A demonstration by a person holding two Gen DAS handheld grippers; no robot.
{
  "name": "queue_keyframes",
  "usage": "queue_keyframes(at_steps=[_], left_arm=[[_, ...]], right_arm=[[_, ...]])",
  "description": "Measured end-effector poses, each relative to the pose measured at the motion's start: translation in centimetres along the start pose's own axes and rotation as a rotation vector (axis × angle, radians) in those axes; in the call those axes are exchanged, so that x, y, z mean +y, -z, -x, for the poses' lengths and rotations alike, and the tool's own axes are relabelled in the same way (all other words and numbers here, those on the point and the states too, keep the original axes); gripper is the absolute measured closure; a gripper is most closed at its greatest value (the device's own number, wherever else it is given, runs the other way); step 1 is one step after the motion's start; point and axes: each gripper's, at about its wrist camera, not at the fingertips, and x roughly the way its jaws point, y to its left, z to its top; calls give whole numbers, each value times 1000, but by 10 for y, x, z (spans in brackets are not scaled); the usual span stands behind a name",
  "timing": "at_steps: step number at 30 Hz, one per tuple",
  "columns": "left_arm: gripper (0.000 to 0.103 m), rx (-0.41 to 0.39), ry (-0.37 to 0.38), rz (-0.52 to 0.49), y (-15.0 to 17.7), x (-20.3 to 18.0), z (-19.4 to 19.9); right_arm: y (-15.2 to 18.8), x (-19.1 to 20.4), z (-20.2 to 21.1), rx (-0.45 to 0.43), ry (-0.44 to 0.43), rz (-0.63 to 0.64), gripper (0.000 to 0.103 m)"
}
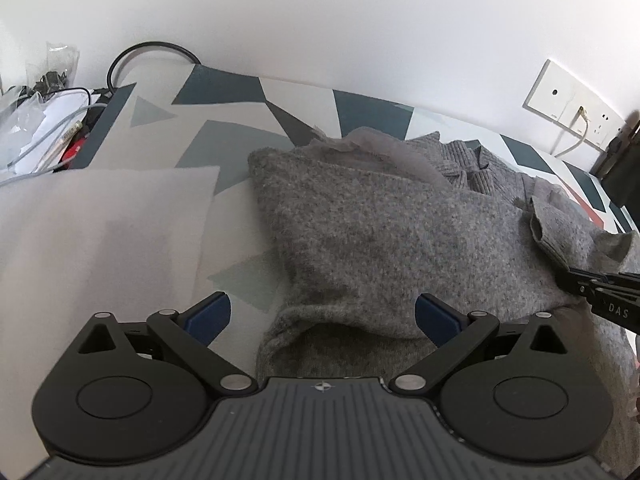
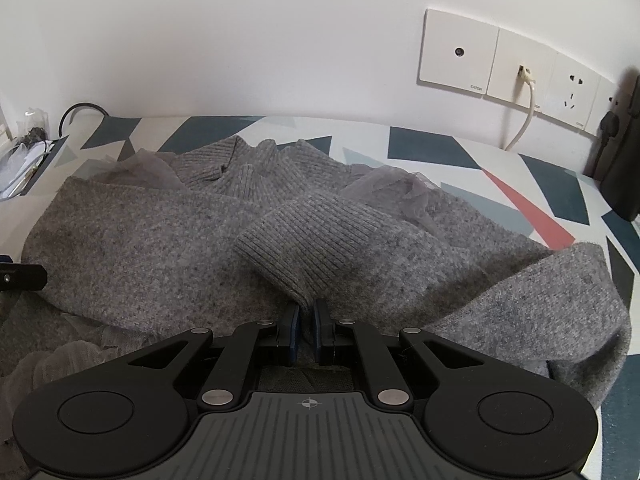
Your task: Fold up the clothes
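So the fuzzy grey knit sweater (image 2: 160, 232) is lying rumpled across the tabletop with the geometric blue, grey and white pattern (image 2: 432, 148), ribbed collar (image 2: 208, 164) up toward the white wall (image 2: 280, 40) and some sheer grey mesh fabric (image 2: 148, 168) poking out around the shoulders. One sleeve is folded in over the body, and its ribbed cuff (image 2: 308, 248) sits right in front of the right gripper (image 2: 307, 318), which is clenched on the edge of that cuff, blue pads pinching the knit.

The left gripper (image 1: 322, 316) is released, jaws spread wide, with the sweater's lower edge between them but the blue pads (image 1: 210, 316) not pressing on anything. The left wrist view also catches the right gripper's black tip at the far right, on the sweater.

Beside the sweater on the left there's a pale grey felt sheet (image 1: 100, 224). Back left corner has a black cable loop (image 1: 148, 50) and a jumble of wires and plastic bags (image 1: 44, 92). On the wall to the right are white socket plates (image 2: 504, 64) with a white cable (image 2: 524, 108) plugged in.
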Motion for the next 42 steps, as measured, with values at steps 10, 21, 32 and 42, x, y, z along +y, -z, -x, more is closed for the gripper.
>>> queue_keyframes(at_steps=[10,21,32,42], left_arm=[[7,-7,19,39,7,5,1],[7,-17,31,45,8,9,1],[11,-21,28,54,2,15,7],[20,-44,39,94,-4,33,27]], right_arm=[[0,-2,0,1,-6,-5,96],[-8,-7,0,23,-5,-74,98],[-26,41,29,-162,-14,6,99],[-28,101,14,-125,-266,163,99]])
